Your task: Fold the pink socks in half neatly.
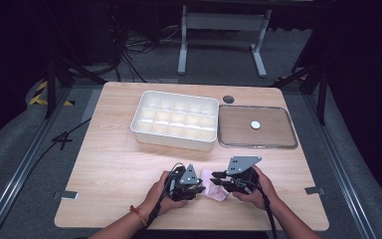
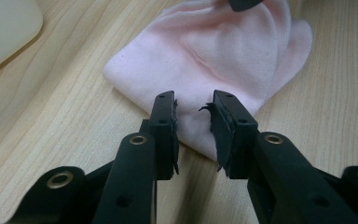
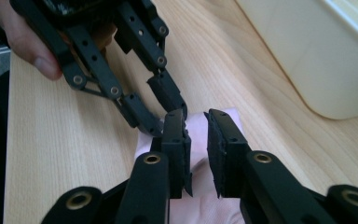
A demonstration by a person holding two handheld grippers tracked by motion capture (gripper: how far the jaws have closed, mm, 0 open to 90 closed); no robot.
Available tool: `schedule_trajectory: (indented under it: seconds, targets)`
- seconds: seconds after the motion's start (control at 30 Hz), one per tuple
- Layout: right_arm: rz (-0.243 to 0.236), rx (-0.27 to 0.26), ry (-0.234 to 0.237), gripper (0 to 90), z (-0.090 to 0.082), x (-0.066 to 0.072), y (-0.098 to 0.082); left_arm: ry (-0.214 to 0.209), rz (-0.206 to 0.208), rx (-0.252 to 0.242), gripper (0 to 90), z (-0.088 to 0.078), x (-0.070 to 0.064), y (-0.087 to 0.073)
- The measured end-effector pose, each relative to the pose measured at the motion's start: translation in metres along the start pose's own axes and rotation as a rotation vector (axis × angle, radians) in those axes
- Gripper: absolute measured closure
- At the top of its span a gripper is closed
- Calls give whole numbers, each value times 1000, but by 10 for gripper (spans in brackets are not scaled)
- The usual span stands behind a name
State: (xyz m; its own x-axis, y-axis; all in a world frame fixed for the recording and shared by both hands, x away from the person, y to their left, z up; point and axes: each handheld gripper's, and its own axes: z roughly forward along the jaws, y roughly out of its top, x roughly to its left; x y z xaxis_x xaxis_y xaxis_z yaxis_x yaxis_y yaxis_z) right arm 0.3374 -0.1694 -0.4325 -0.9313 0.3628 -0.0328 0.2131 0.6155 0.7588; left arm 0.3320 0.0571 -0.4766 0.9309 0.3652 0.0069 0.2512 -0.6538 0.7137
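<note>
A pale pink cloth (image 1: 213,186) is seen lying crumpled on the wooden worktop (image 1: 114,159), close to its near edge and between the two grippers. The left gripper (image 1: 199,187) is held low at the cloth's left side, and the right gripper (image 1: 217,178) at its right side, so that the two sets of fingers nearly meet over the fabric.

In the left gripper view, the left fingers (image 2: 164,121) are shown parted by a narrow gap, with the cloth's (image 2: 214,60) nearest edge lying under and between them; no pinch of fabric is seen, so they are taken as slightly open. In the right gripper view, the right fingers (image 3: 223,140) are likewise set a little apart above the cloth (image 3: 200,135); nothing is clamped between them. The tips of the left gripper (image 3: 168,95) are seen just ahead of them, almost touching.

A bare strip of worktop is left between the cloth and the near edge, and wider bare wood is found to the left and right of the hands. Farther back, well apart from the cloth, a white compartment box (image 1: 175,119) is placed, and just beside it on the right a shallow transparent tray (image 1: 257,127) holding a small white disc (image 1: 255,124). A dark round hole (image 1: 228,99) is set in the worktop behind them. Between the box and the grippers the wood is open.
</note>
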Motion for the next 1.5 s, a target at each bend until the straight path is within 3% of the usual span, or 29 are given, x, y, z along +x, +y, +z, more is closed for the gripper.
schedule_trajectory:
  seconds: [0.23,0.43,0.7,0.87,1.0,1.13,1.17,1.27,1.5]
  targets:
    - [-22,75,17,869,7,-1,-9,-7,-14,-8,673,1,2,-1]
    - [-56,156,5,844,10,-1,-17,4,-6,-5,656,1,2,0]
    - [-50,190,-1,810,8,-5,-23,16,-4,-4,629,0,1,-1]
    - [-41,183,0,818,12,-4,-26,49,-43,4,525,-1,2,-1]
    - [-39,169,4,827,13,-4,-27,51,-75,-10,455,-4,2,-2]
    - [-38,167,-4,840,15,-3,-27,35,-114,-26,439,-10,1,-5]
    - [-35,162,-3,843,15,-3,-27,38,-110,-21,436,-9,2,-5]
    - [-47,155,-28,846,18,0,-26,38,-151,-9,435,-5,4,-7]
    - [-53,134,-30,856,21,-1,-26,53,-172,-3,422,-4,11,-8]
